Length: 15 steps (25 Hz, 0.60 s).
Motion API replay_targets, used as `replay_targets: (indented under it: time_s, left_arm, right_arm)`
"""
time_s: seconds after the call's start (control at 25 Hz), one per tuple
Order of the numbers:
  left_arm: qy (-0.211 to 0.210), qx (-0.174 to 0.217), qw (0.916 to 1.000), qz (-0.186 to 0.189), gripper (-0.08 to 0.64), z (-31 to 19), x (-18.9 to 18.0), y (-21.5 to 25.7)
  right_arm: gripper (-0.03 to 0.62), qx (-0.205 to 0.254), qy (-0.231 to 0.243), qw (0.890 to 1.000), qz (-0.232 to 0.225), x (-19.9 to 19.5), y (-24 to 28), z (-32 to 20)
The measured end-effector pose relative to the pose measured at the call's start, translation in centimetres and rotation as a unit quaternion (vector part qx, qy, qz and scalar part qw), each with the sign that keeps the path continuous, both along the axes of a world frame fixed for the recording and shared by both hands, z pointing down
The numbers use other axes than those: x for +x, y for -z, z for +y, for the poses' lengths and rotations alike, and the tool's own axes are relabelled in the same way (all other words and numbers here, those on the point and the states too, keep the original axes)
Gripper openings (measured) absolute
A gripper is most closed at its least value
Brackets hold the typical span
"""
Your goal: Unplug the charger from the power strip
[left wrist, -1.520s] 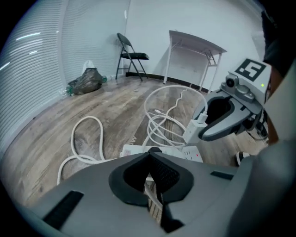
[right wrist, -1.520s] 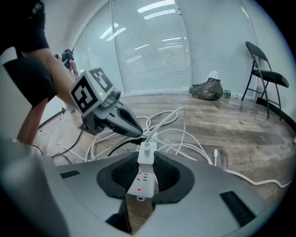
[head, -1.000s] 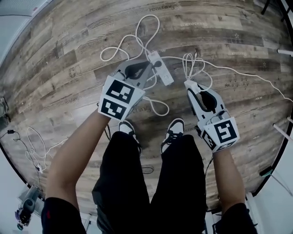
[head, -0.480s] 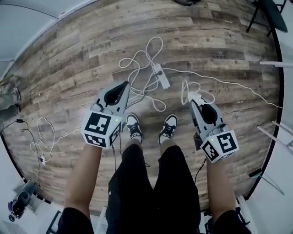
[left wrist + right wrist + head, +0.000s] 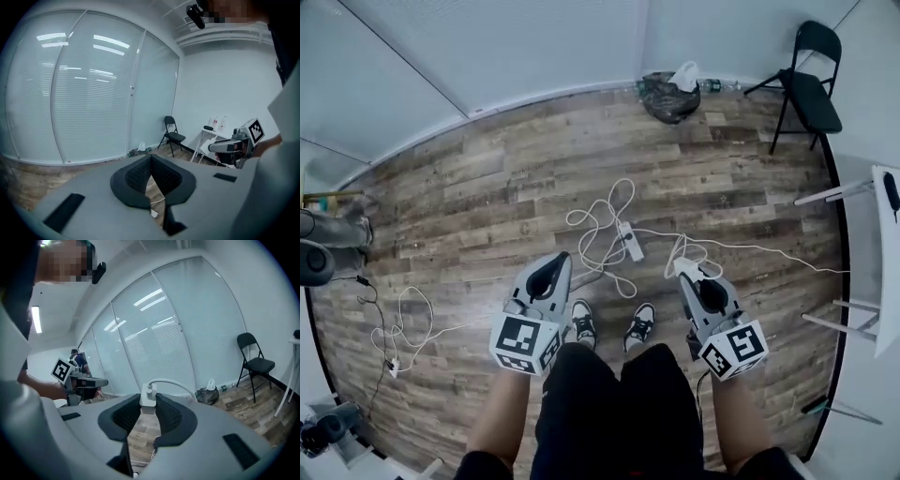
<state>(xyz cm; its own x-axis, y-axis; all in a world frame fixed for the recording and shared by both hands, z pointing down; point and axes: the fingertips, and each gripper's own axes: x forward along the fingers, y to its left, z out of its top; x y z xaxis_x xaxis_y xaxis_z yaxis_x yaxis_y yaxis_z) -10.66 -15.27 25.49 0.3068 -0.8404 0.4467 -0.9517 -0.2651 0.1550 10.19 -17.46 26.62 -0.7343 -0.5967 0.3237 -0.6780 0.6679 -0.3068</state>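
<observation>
The white power strip (image 5: 628, 242) lies on the wooden floor among looped white cables, a little ahead of the person's shoes. My right gripper (image 5: 686, 276) is held high over the floor and is shut on the white charger (image 5: 682, 268). The right gripper view shows that charger (image 5: 148, 398) pinched between the dark pads, its cable (image 5: 174, 383) arching off to the right. To the left of the strip my left gripper (image 5: 562, 257) also hangs well above the floor. Its tips (image 5: 151, 156) meet with nothing between them.
A black folding chair (image 5: 807, 73) and a dark bag (image 5: 667, 97) stand by the far wall. White table legs (image 5: 839, 192) and a tabletop edge (image 5: 883, 253) are at the right. More cables (image 5: 397, 323) lie at the left. A second person with a gripper (image 5: 75, 377) shows far off.
Both grippers and the head camera have risen a long way from the floor. The charger went up with the right gripper, away from the power strip. The room's walls have come into view.
</observation>
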Motion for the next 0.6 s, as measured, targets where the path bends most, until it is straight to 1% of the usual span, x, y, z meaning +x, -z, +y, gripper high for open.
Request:
replay_targets:
  time_s: [0.12,0.28,0.4,0.6]
  left_arm:
    - [0.004,0.031,0.9994,0.013,0.018,1.7,0.0,6.7]
    - [-0.002,0.071,0.9975,0.006,0.018,3.8,0.3,14.4]
    - [-0.003,0.085,0.9963,0.004,0.018,4.9,-0.3,18.5]
    - [-0.007,0.124,0.9922,0.007,0.018,5.6,-0.5,22.9]
  right_arm:
    - [0.109,0.057,-0.027,0.998,-0.005,0.4,7.7,0.9]
    - [0.107,0.13,-0.05,0.99,-0.003,1.1,16.6,2.6]
    - [0.107,0.157,-0.055,0.986,-0.004,0.9,21.0,3.5]
    - [0.107,0.185,-0.053,0.981,-0.009,0.7,25.5,4.5]
